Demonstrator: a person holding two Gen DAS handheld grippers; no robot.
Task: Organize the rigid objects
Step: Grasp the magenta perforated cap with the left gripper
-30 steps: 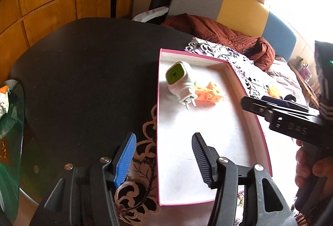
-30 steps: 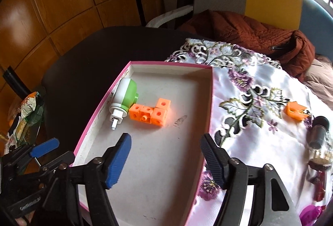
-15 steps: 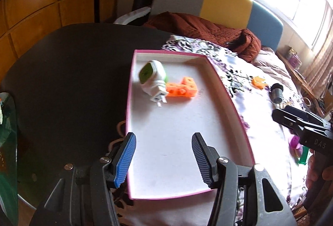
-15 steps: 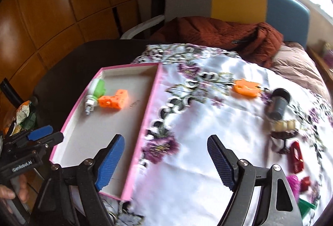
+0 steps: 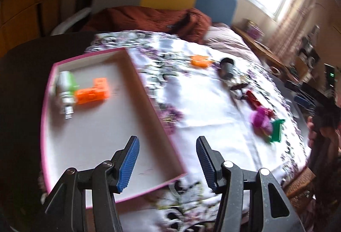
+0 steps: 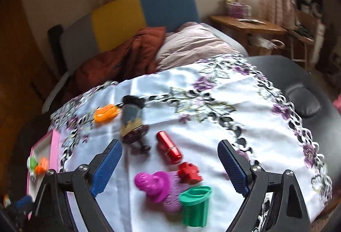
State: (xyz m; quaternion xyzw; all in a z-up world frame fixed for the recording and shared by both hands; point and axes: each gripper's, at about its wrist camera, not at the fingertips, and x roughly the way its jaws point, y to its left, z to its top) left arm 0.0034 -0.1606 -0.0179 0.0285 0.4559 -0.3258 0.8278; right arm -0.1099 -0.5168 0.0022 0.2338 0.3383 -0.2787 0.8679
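Observation:
A pink-rimmed tray (image 5: 157,118) holds a white and green plug adapter (image 5: 67,91) and an orange block piece (image 5: 93,91). My left gripper (image 5: 167,161) is open and empty over the tray's near right corner. My right gripper (image 6: 169,168) is open and empty above loose objects on the floral cloth: a red cylinder (image 6: 169,147), a red block (image 6: 189,172), a magenta piece (image 6: 153,185) and a green cup (image 6: 195,205). Farther off lie an orange piece (image 6: 105,112) and a dark cylinder (image 6: 132,111).
The white floral cloth (image 6: 213,125) covers a dark round table (image 5: 23,74). A rust-coloured jacket (image 6: 119,63) and a sofa with a yellow and blue back (image 6: 140,14) lie behind. A wooden side table (image 6: 247,25) stands at the back right.
Both grippers have swung right, away from the tray toward the loose objects on the cloth. The tray now sits at the left in both views. Both stay open.

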